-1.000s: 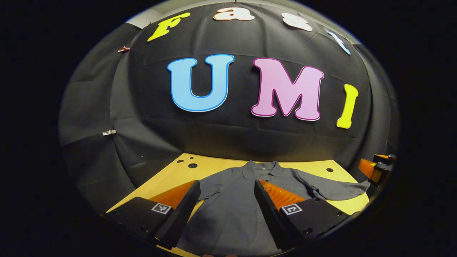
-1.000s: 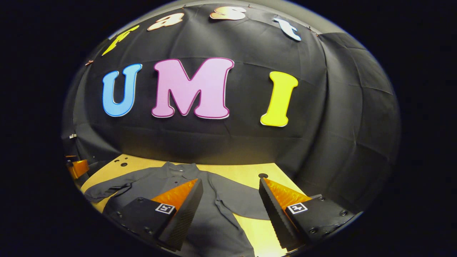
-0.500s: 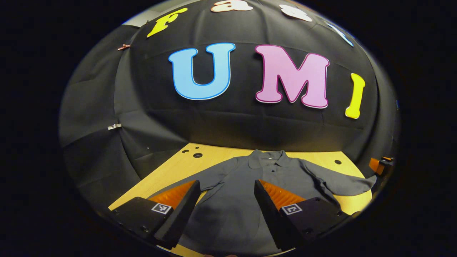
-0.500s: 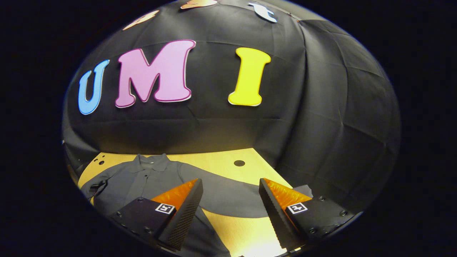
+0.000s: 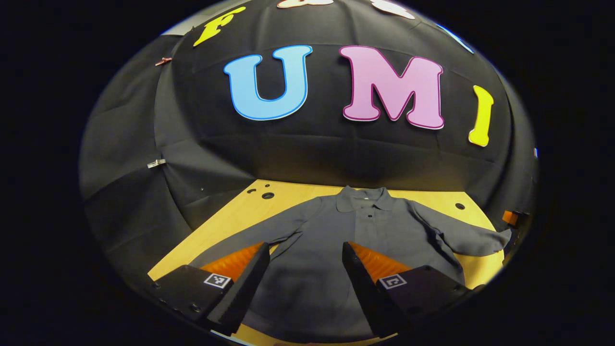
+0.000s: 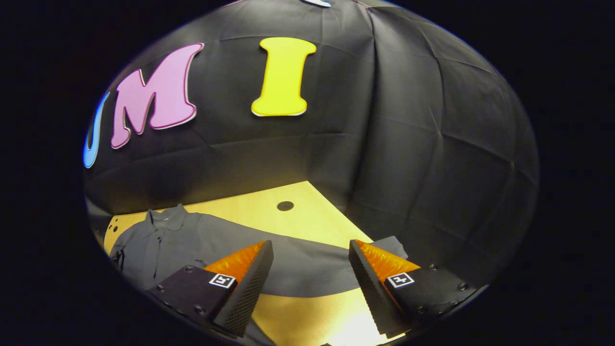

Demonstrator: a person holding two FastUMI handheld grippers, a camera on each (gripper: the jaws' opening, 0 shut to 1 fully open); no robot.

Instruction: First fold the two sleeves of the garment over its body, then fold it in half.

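Both tools gape empty over the shirt; the left tool's fingers hide its hem

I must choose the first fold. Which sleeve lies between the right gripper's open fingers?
The garment's right-hand sleeve, stretched flat toward the table's right edge.

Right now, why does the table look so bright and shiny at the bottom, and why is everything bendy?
In the right gripper view, light glares off the wooden table between the right gripper fingers. In the left gripper view, the fisheye lens curves the table's far edge behind the grey shirt, though it stays sharp.
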